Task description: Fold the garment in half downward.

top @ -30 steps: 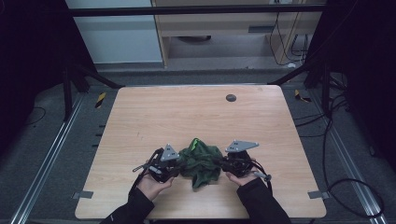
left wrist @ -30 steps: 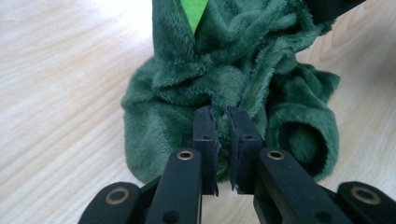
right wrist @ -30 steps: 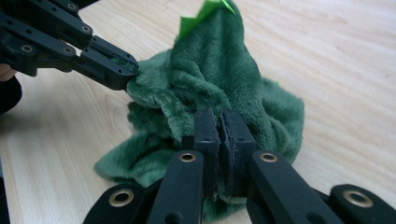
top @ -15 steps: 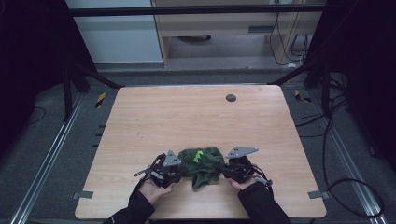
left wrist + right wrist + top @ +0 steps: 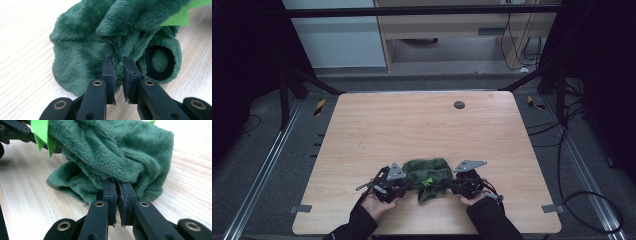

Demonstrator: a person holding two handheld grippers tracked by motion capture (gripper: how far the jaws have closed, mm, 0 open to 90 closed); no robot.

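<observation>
A dark green plush cloth (image 5: 428, 174) with bright green felt spikes lies bunched near the table's front edge. My left gripper (image 5: 399, 183) is at its left side, shut on a fold of the cloth (image 5: 82, 50). My right gripper (image 5: 457, 184) is at its right side, shut on another fold of the plush cloth (image 5: 115, 152). In the left gripper view a black elastic cuff (image 5: 160, 63) shows at the cloth's edge, and a felt spike (image 5: 180, 17) lies at the top right. In the right gripper view felt spikes (image 5: 41, 132) hang at the top left.
The wooden table (image 5: 422, 130) has a small dark round hole (image 5: 459, 104) near its back edge. Dark frame posts and cables stand beyond the table's sides. A person's hands (image 5: 374, 205) come in from the front edge.
Both grippers have come nearer the front edge and lower, and the cloth between them has spread flatter and wider on the table.
</observation>
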